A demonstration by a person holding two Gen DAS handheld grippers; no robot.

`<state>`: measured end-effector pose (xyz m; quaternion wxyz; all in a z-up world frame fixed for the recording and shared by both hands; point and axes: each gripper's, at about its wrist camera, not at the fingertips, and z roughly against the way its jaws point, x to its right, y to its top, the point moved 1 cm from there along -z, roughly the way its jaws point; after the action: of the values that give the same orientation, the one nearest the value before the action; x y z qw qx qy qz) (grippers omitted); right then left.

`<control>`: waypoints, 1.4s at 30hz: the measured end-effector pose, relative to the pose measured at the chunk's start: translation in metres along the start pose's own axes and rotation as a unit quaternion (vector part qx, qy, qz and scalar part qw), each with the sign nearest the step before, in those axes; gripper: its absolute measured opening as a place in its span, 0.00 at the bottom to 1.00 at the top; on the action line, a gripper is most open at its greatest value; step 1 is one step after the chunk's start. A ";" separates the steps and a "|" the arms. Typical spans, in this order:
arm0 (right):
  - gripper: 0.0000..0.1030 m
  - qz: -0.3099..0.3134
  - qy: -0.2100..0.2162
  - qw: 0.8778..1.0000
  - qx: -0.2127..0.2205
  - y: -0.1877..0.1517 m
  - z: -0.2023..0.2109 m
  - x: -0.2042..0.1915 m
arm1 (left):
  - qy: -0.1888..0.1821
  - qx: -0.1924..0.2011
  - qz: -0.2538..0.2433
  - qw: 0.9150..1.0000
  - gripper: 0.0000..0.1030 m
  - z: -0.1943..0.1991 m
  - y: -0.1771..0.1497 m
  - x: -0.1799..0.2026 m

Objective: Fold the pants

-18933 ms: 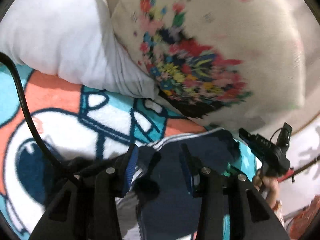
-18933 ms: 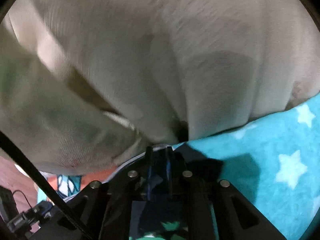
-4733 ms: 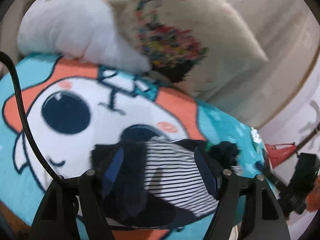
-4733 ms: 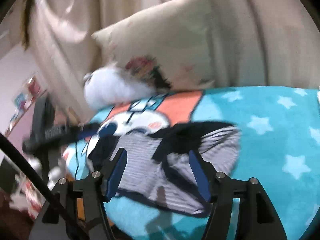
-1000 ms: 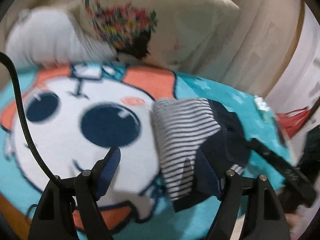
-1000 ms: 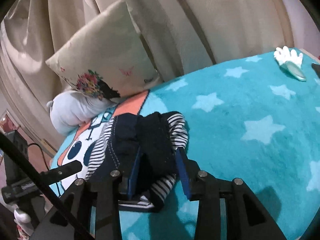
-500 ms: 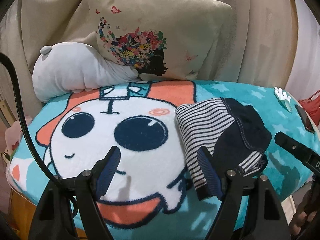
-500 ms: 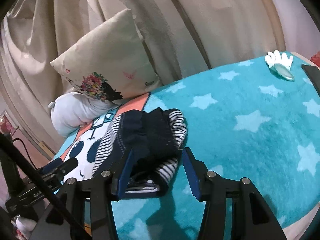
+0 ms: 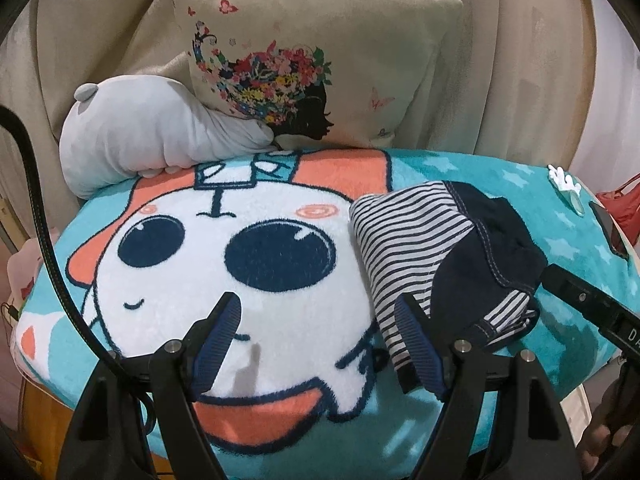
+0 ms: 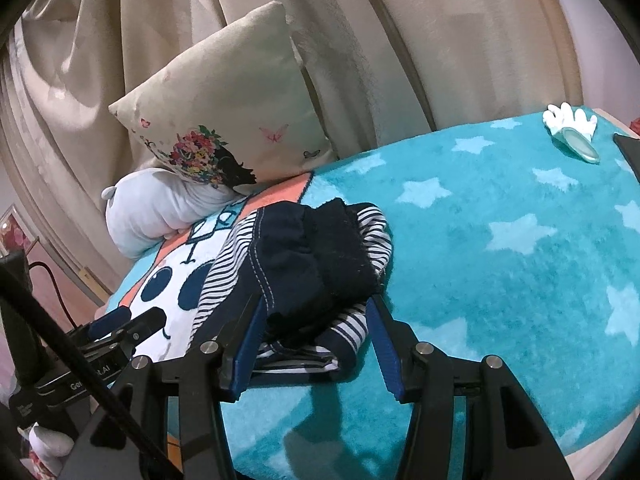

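Now that the right gripper (image 10: 316, 332) has let go, jaws apart, the folded navy-and-striped cotton pants (image 10: 304, 268) lie just ahead of it on the bed; the left gripper (image 9: 320, 336), also apart, stands beside them — folding looks done.

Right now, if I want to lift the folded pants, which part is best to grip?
Probably the near striped edge of the pants, approached from the front: there the stacked layers end together, right before the open right hand-held gripper, so one pinch could catch them all.
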<state>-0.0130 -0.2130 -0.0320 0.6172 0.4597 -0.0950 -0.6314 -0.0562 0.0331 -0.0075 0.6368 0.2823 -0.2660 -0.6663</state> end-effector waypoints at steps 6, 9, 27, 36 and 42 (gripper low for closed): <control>0.54 -0.005 -0.001 1.000 -0.003 0.002 -0.005 0.004 | -0.002 -0.011 -0.003 1.000 0.76 -0.009 0.000 0.001; 0.54 -0.004 0.000 1.000 -0.005 0.003 -0.007 0.005 | -0.004 -0.014 -0.003 1.000 0.76 -0.012 0.000 0.002; 0.54 -0.014 0.016 1.000 0.019 0.010 -0.001 0.013 | -0.026 -0.024 0.015 0.999 0.76 -0.024 0.005 -0.004; 0.66 -0.084 0.052 0.995 -0.024 0.032 -0.023 0.059 | -0.178 -0.089 0.097 0.975 0.78 -0.060 0.015 -0.022; 0.66 -0.148 0.114 0.980 -0.074 0.039 -0.062 0.080 | -0.279 -0.123 0.115 0.945 0.85 -0.084 0.019 -0.010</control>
<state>0.0717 -0.2629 -0.0766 0.5559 0.4911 0.0918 -0.6643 0.0181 0.0426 -0.0524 0.6392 -0.0283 -0.3800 -0.6680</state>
